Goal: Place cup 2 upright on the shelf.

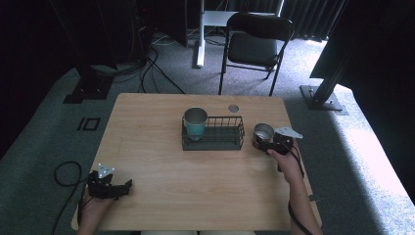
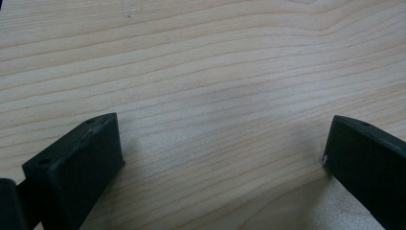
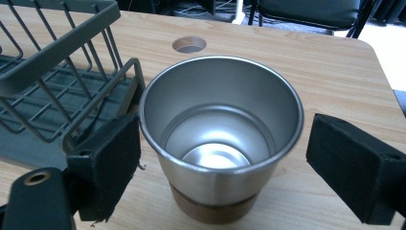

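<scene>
At the near left corner of the pale wooden table (image 1: 161, 191) the left gripper (image 1: 121, 189) rests low over the boards, held by the person's left hand (image 1: 95, 205), its cable (image 1: 61, 178) looping out over the grey carpet. In the left gripper view its two blunt black jaws stand wide apart with bare wood grain between them, so it is released and holds nothing. Farther along on the right side, the right hand (image 1: 288, 164) holds the right gripper (image 1: 266, 143) up to a steel cup (image 1: 263, 133), and in the right gripper view the cup (image 3: 221, 139) sits between the spread jaws: a smooth brushed-metal tumbler, round and slightly tapered, with a brown band at its base (cork or wood, I cannot tell which), and empty inside. The left jaw looks to be at the cup's wall, while the right one is clearly apart from it, so the gripper is unclenched around the cup rather than clamped on it. Just beside the cup stands a dark wire basket (image 1: 230, 139), rectangular with thin upright bars. In its left end stands a second cup (image 1: 195, 123), steel-rimmed with a teal body. Beyond the basket a small round hole (image 1: 233, 107) is cut into the tabletop, and past the table's far edge stands a black folding chair (image 1: 254, 46).
</scene>
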`<state>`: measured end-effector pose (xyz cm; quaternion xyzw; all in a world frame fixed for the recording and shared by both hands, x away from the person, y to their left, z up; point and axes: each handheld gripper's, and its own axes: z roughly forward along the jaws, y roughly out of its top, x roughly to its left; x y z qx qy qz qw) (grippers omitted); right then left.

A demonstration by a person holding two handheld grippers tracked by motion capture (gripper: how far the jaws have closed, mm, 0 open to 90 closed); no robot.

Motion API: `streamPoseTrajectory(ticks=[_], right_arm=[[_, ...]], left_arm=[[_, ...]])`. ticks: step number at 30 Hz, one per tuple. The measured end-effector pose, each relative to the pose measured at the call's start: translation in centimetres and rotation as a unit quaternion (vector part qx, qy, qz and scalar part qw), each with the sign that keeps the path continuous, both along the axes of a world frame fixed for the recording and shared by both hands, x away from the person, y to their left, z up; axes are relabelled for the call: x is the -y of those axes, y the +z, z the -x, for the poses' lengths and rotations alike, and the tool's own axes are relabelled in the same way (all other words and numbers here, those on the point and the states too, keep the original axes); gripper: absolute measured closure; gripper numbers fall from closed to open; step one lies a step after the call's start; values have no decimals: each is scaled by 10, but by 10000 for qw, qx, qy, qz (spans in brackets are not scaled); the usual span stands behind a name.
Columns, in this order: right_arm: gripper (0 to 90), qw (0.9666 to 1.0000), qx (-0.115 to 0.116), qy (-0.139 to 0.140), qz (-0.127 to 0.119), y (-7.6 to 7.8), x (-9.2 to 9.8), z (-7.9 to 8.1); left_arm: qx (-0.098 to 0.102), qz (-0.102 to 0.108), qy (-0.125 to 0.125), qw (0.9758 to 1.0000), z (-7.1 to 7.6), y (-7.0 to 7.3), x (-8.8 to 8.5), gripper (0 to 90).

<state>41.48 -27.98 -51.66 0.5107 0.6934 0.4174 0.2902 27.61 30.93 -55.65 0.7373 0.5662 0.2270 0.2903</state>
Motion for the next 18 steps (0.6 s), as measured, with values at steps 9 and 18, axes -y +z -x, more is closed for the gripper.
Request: streamPoseTrajectory(ticks=[9, 18], right_arm=[[113, 10000, -4, 22, 74, -5, -7, -11], [121, 10000, 12, 3, 27, -4, -8, -16]], left_arm=[[0, 0, 1, 10000, 0, 0, 0, 3], [0, 0, 0, 10000, 0, 0, 0, 3]])
